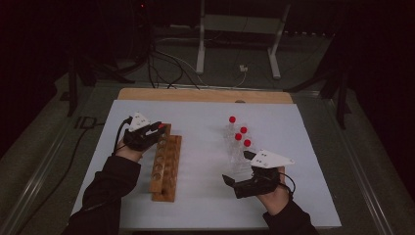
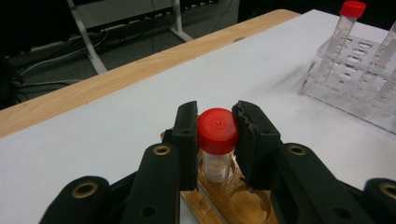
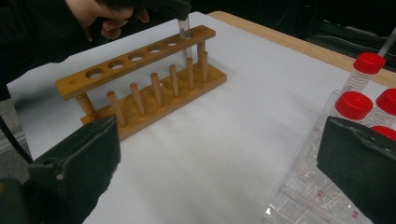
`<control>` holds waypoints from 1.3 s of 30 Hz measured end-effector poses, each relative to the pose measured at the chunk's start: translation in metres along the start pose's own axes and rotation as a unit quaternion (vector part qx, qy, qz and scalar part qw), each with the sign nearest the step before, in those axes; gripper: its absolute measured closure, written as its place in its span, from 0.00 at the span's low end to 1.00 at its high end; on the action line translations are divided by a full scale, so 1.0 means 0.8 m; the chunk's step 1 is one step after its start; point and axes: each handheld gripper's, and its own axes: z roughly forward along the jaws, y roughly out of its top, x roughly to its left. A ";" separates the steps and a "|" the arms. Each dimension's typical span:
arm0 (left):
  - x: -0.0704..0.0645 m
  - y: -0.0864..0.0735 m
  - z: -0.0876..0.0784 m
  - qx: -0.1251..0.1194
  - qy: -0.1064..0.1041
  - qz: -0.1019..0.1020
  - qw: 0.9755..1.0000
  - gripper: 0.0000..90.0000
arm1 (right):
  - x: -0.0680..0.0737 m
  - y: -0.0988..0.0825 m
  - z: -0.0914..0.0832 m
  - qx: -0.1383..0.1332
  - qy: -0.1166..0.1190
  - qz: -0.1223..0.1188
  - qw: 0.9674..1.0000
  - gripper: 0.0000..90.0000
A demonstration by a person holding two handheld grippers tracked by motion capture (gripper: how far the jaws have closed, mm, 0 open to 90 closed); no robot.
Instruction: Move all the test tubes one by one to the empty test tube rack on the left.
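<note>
1. The left tool (image 2: pixel 217 135) is clamped on a red-capped tube (image 2: pixel 217 144), its pads pressing the cap from both sides. The tube hangs upright with its lower end in the end hole of the wooden rack (image 1: pixel 165 164), at the rack's far end in the high view. It looks partly in, not yet seated – the cap stands well above the top board.

2. The grip is on the cap alone, not the clear body. If the cap is loosely screwed, a sideways tug could twist it or leave the body to swing, so the tube would scrape the hole's edge.

3. A tilt of the hand while lowering is the likeliest fault. The hole looks little wider than the tube, so a slanted tube would probably jam in the top board, and pushing on could lift or tip the rack.

4. The rack stands free on the counter (image 1: pixel 205 117) and nothing steadies it. The load is at one end, so a snag there could swing the whole rack round on the white sheet.

5. Letting go early – before the tube's bottom meets the base board – would drop it the rest of the way, and a hard landing might crack it or jolt the rack.

6. The right tool (image 3: pixel 219 172) stands wide open with nothing between its jaws, just beside the clear plastic stand (image 3: pixel 317 196) with its other red-capped tubes (image 3: pixel 353 106). A careless shift of that hand could knock the light stand and topple them.
</note>
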 end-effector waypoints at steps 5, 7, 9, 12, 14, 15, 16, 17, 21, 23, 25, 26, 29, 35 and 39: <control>0.000 0.000 0.000 0.002 -0.001 0.001 1.000 0.80 | 0.000 0.000 -0.001 -0.002 0.001 0.000 1.000 0.00; 0.001 0.001 0.000 0.005 -0.004 0.002 1.000 0.80 | -0.001 0.001 -0.001 -0.006 0.001 -0.001 1.000 0.00; 0.002 0.002 0.000 0.010 -0.010 -0.001 1.000 0.80 | -0.001 0.001 -0.003 -0.012 0.004 0.002 1.000 0.00; 0.002 0.004 0.000 0.017 -0.013 -0.004 1.000 0.79 | -0.003 0.003 -0.006 -0.020 0.011 0.005 1.000 0.00; 0.002 0.006 0.000 0.020 -0.013 -0.006 1.000 0.79 | -0.003 0.004 -0.009 -0.030 0.009 0.005 0.999 0.00; 0.002 0.007 0.000 0.021 -0.015 -0.005 1.000 0.78 | -0.004 0.006 -0.010 -0.029 0.011 0.007 1.000 0.00; 0.002 0.007 -0.001 0.021 -0.014 -0.007 1.000 0.77 | -0.004 0.007 -0.012 -0.029 0.015 0.009 0.999 0.00; 0.002 0.008 -0.002 0.020 -0.013 -0.008 1.000 0.71 | -0.005 0.008 -0.013 -0.032 0.011 0.008 0.999 0.00; 0.002 0.015 -0.014 0.009 -0.017 -0.009 1.000 0.53 | -0.008 0.011 -0.018 -0.032 0.004 0.005 0.999 0.00; 0.002 0.018 -0.024 -0.004 -0.029 -0.013 0.999 0.46 | -0.011 0.011 -0.020 -0.032 0.001 0.002 0.999 0.00; 0.002 0.021 -0.035 -0.015 -0.041 -0.022 0.999 0.40 | -0.014 0.012 -0.023 -0.033 -0.005 0.004 0.999 0.00; 0.002 0.022 -0.040 -0.019 -0.054 -0.023 0.998 0.36 | -0.016 0.013 -0.024 -0.034 -0.006 0.004 0.999 0.00; -0.001 0.023 -0.056 -0.024 -0.071 -0.027 0.997 0.18 | -0.021 0.015 -0.026 -0.036 -0.016 0.005 0.999 0.00; -0.017 0.016 -0.084 -0.023 -0.126 -0.011 0.992 0.03 | -0.033 0.017 -0.026 -0.035 -0.035 0.010 0.999 0.00; -0.028 0.006 -0.098 -0.026 -0.145 0.000 0.989 0.02 | -0.042 0.018 -0.022 -0.032 -0.045 0.019 0.998 0.00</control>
